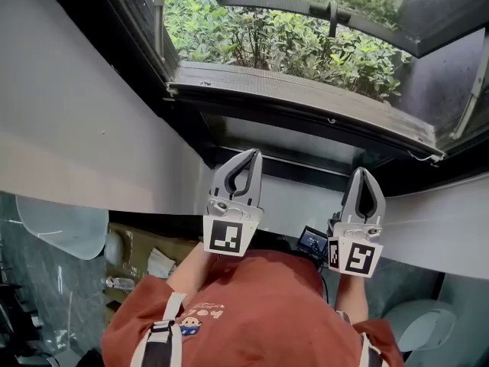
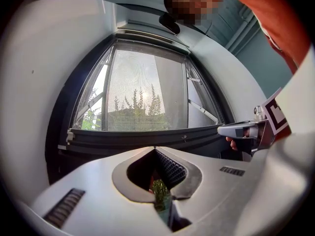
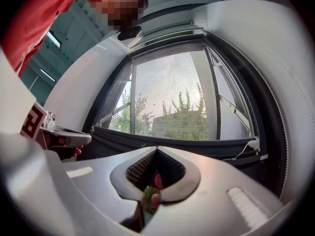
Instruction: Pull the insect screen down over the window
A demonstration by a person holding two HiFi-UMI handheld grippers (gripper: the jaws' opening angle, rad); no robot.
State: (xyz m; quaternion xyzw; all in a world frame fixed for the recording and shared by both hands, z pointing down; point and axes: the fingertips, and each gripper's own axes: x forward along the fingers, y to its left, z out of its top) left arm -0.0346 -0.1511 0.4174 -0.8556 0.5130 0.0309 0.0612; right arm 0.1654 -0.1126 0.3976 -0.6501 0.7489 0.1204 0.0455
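Grey left tongs (image 1: 252, 156) and right tongs (image 1: 360, 172) are hovering pinched shut on nothing, just short of the window (image 1: 290, 44); the screen (image 2: 147, 92) seems to be hanging over the opening already, its bar (image 2: 147, 134) down at the bottom, so nothing is needing a grip

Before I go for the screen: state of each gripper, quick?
Left gripper: closed, holding nothing.
Right gripper: closed, holding nothing.
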